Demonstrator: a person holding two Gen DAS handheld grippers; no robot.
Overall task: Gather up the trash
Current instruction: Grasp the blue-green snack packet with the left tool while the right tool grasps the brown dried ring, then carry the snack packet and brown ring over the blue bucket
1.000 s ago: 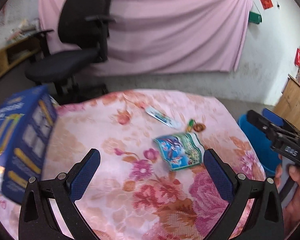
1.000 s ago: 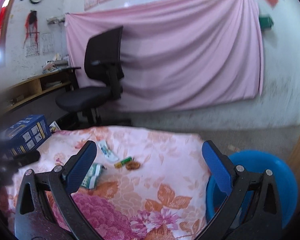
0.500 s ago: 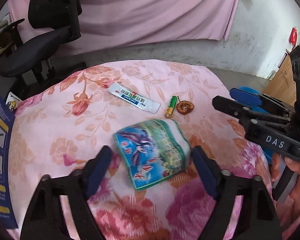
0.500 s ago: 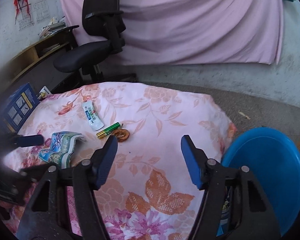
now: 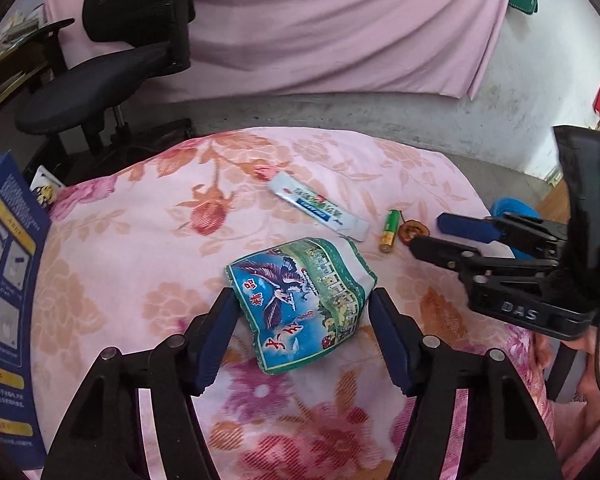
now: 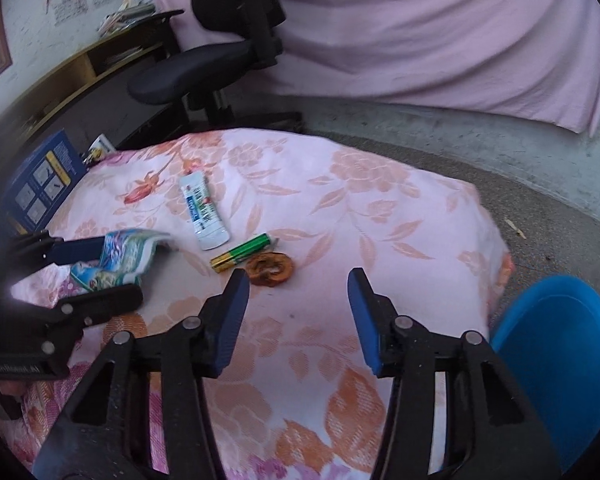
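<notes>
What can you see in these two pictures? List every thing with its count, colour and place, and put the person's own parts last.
Snack packet: one, blue-green, near the table's front, between the left claw's fingers.
Toothpaste tube: one, white, mid-table.
Battery: one, green-gold, right of the tube.
Brown ring: one, beside the battery.
Tablecloth: one, pink floral, over the table.
Bin: one, blue, right of the table.
Box: one, blue, left edge.
Office chair: one, black, behind the table.
Curtain: one, pink, on the wall.
Left claw: closing around the packet.
Right claw: closing, nothing between its fingers.

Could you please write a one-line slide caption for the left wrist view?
Left gripper closing around a colourful wrapper on the floral tablecloth.
</notes>
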